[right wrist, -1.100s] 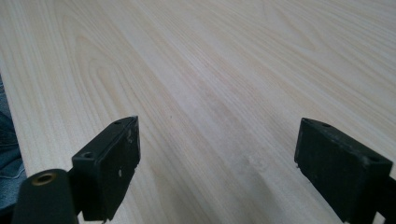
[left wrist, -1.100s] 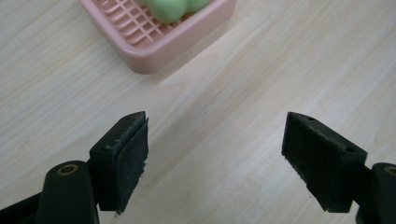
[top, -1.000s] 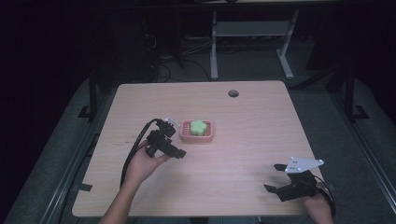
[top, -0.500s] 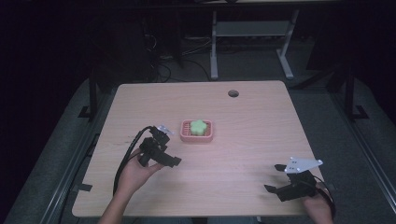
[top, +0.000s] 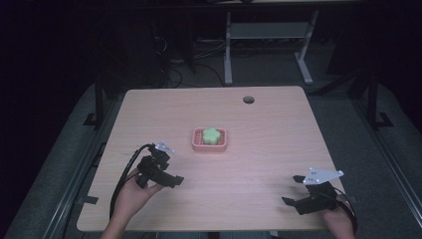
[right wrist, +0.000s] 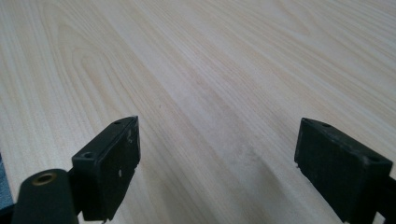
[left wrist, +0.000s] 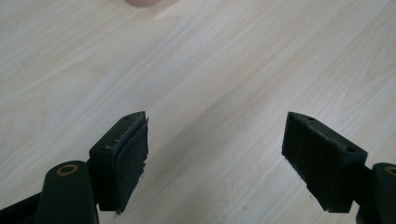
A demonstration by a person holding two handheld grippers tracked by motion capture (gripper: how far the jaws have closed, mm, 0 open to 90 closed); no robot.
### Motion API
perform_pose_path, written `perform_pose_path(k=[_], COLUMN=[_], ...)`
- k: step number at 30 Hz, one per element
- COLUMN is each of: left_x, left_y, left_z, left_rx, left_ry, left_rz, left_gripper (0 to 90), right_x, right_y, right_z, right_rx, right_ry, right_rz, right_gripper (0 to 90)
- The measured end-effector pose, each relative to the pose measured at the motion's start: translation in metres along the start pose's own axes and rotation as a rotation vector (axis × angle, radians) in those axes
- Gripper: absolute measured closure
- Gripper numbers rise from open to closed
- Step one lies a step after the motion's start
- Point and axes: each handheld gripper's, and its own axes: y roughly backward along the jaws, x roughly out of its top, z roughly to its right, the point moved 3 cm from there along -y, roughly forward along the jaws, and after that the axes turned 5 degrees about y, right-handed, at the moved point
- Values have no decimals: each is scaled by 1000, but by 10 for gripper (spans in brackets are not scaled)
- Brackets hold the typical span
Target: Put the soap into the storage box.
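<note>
The left gripper (top: 161,172) is held low over the near-left part of the desk (top: 268,124), its jaws spread wide apart with nothing between them; in the left gripper view (left wrist: 215,154) bare pale wood grain is seen between the 2 black pads. The right gripper (top: 303,191) is held at the near-right corner, jaws likewise wide apart and empty, and plain wood is seen between them in the right gripper view (right wrist: 217,163). Each gripper is carried by a hand, the left hand (top: 132,191) and the right hand (top: 341,221), entering from the near edge.

A pink tray (top: 210,140) is set near the desk's middle, well apart from both grippers, and a green flower-shaped piece (top: 212,135) is lying in it. A round cable hole (top: 248,99) is cut near the far edge. The room beyond is dark; a grey floor (top: 388,149), cables (top: 171,74) and a white desk frame (top: 268,35) are made out behind.
</note>
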Motion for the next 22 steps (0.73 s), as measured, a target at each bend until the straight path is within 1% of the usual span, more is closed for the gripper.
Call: perform_pose_path(k=[2, 7, 8, 9, 12, 13, 15, 17, 18, 20, 21, 22], left_x=[-4, -16, -22, -22, -30, -33, -39, -45, -47, -51, -53, -55], left_y=[0, 0, -2, -2, -3, -3, -4, -4, -4, -4, -3, -3], left_z=[-1, -1, -2, -2, -4, -5, -5, -4, -3, -1, 0, 0], left_rx=[4, -2, 4, 4, 7, 8, 10, 12, 9, 6, 18, 20], left_ry=[-8, 10, 10, 10, 17, 13, 22, 17, 19, 15, 2, -3], left_rz=[-1, 12, 5, 5, 9, 9, 28, 38, 53, 80, 96, 103], left_gripper=[227, 227, 227, 227, 227, 227, 227, 227, 227, 227, 227, 227], right_x=[-1, -2, -2, -2, -2, -2, -2, -2, -2, -2, -2, -2], right_y=[0, 0, -1, -1, -1, -1, -1, -1, -1, -1, -1, -1], right_z=[0, 0, 0, 0, 1, 0, 0, -1, -1, -1, -1, -2], right_rx=[-2, -5, -5, -5, -6, -6, -5, -6, -6, -6, -7, -7], right_ry=[0, -2, -11, -11, -8, -8, -10, -4, -3, -2, -2, -1], right_rz=[-3, -3, 1, 1, -3, -4, -5, -4, -3, -3, -1, 1], right_gripper=[138, 138, 138, 138, 138, 138, 138, 138, 138, 138, 138, 138])
